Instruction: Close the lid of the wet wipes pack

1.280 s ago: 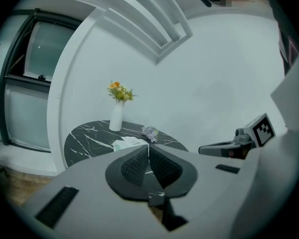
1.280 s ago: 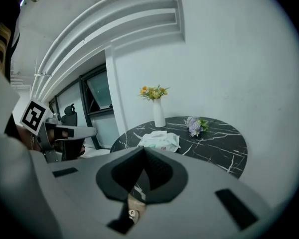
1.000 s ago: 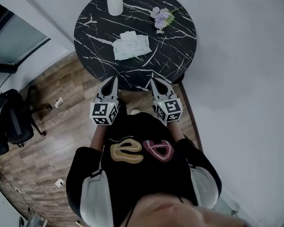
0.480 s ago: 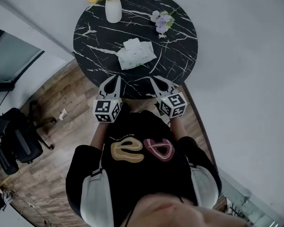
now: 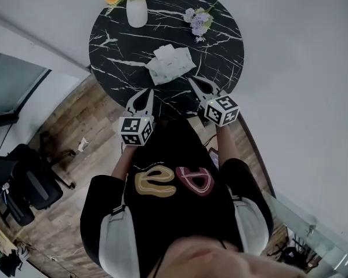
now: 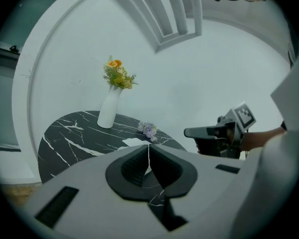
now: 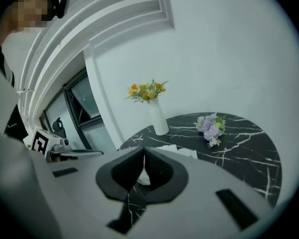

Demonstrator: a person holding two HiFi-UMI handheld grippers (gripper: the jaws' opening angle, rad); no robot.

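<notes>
- Both grippers are sitting closer to the wet wipes pack point(image 5: 171, 64) than a second ago, tips now over the near rim of the table point(image 5: 113, 51); pack itself is untouched.
- Head view: pack is lying flat mid-table, slightly skewed. Left gripper point(image 5: 144, 98) is hovering short of the pack on its near-left, right gripper point(image 5: 198, 87) on its near-right, neither touching it. Vase point(image 5: 136, 11) is standing beyond the pack to the left, purple flowers point(image 5: 198, 22) are lying beyond it to the right.
- Head view, lid point(image 5: 165, 53): a white raised patch is showing on the pack's far part, probably the open flap, too small to be sure.
- Left gripper view: left gripper point(image 6: 148, 156) is showing jaws pressed together, nothing between them. A white corner of the pack point(image 6: 133, 142) is peeking just past the jaw tips, with the right gripper point(image 6: 223, 133) off to its right.
- Right gripper view: right gripper point(image 7: 143, 164) is also showing jaws together and empty. Pack point(image 7: 177, 151) is lying right ahead of the tips.
- Step, my read: approach is underway and closing isn't started.
- Next move is calling for one gripper to reach over the pack, come down on the flap and press it flat, with the other steadying the pack against sliding on the smooth top.
</notes>
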